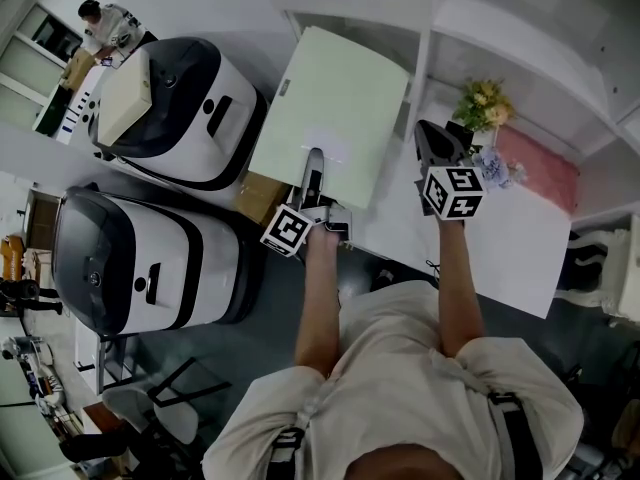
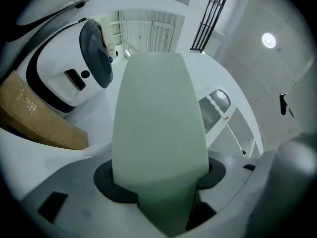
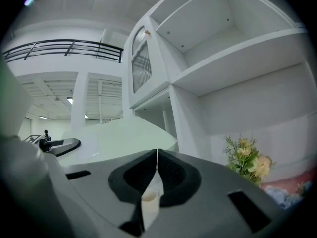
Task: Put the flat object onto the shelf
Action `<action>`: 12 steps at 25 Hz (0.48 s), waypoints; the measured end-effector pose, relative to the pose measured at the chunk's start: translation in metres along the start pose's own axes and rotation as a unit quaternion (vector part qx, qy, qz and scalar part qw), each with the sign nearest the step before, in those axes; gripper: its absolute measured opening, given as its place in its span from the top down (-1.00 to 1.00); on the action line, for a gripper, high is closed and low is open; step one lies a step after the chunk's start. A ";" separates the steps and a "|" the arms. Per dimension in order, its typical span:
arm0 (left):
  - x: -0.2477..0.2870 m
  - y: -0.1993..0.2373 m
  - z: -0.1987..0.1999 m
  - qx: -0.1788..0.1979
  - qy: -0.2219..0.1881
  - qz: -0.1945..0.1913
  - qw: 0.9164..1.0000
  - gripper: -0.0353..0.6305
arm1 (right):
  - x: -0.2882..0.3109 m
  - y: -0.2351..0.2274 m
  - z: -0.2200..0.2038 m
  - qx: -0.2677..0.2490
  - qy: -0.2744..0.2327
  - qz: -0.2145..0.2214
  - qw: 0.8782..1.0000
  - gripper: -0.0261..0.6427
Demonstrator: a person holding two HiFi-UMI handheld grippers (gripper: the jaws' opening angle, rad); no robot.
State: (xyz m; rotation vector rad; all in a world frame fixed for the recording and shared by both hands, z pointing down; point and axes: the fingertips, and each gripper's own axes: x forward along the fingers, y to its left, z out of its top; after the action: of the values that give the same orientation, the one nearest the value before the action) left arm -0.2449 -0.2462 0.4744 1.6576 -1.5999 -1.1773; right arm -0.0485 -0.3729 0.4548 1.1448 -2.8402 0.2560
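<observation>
Flat object: a pale green board [image 1: 330,108], rectangular with rounded corners. It is clamped at its near edge in the left gripper [image 2: 159,178]. The left gripper view shows both dark jaw pads pressed against the board's two faces, and the board runs away from the camera and fills the middle of that view. In the head view the board is off the table [image 1: 510,243], to its left, and in front of the white shelf unit [image 1: 430,28]. Its far corner reaches toward an upright of the unit; whether they touch cannot be told. It is not on any shelf.

Right gripper [image 3: 157,155]: jaws drawn together to a thin slit, with nothing between them. In the head view it is over the table's left end, to the right of the board and apart from it. Its own view looks at the open shelf compartments, with the board's edge at lower left.

On the table: a bunch of yellow and green flowers [image 1: 483,103] at the back, just beyond the right gripper; small bluish flowers [image 1: 497,168] beside them; a pink cloth [image 1: 540,166] further right.

Surroundings: two large white-and-black machines [image 1: 175,118] stand at the left, one nearer the camera than the other. A beige box [image 1: 125,93] rests on the farther one. A brown cardboard piece [image 1: 262,196] sits between the machines and the table, below the board. A person [image 1: 102,23] stands far off at upper left.
</observation>
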 end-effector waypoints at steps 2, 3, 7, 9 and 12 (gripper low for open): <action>0.000 -0.001 0.001 0.009 0.003 0.003 1.000 0.07 | -0.001 0.000 0.002 0.000 -0.001 -0.001 1.000 0.72; 0.001 -0.002 0.000 0.014 0.006 0.006 1.000 0.07 | -0.001 0.000 0.002 0.000 -0.001 -0.001 1.000 0.72; 0.005 -0.002 -0.015 0.015 0.021 0.017 1.000 0.07 | -0.003 -0.001 0.000 0.004 -0.001 -0.004 1.000 0.72; 0.007 0.000 -0.019 0.001 0.015 0.023 1.000 0.07 | -0.004 -0.001 -0.002 0.004 -0.001 -0.004 1.000 0.72; 0.008 0.007 -0.021 -0.023 0.010 0.030 0.999 0.07 | -0.007 -0.004 -0.002 0.004 -0.001 -0.008 1.000 0.72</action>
State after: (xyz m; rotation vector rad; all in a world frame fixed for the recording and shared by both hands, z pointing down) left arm -0.2313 -0.2587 0.4887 1.5770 -1.5880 -1.1552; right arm -0.0412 -0.3707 0.4563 1.1690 -2.8340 0.2661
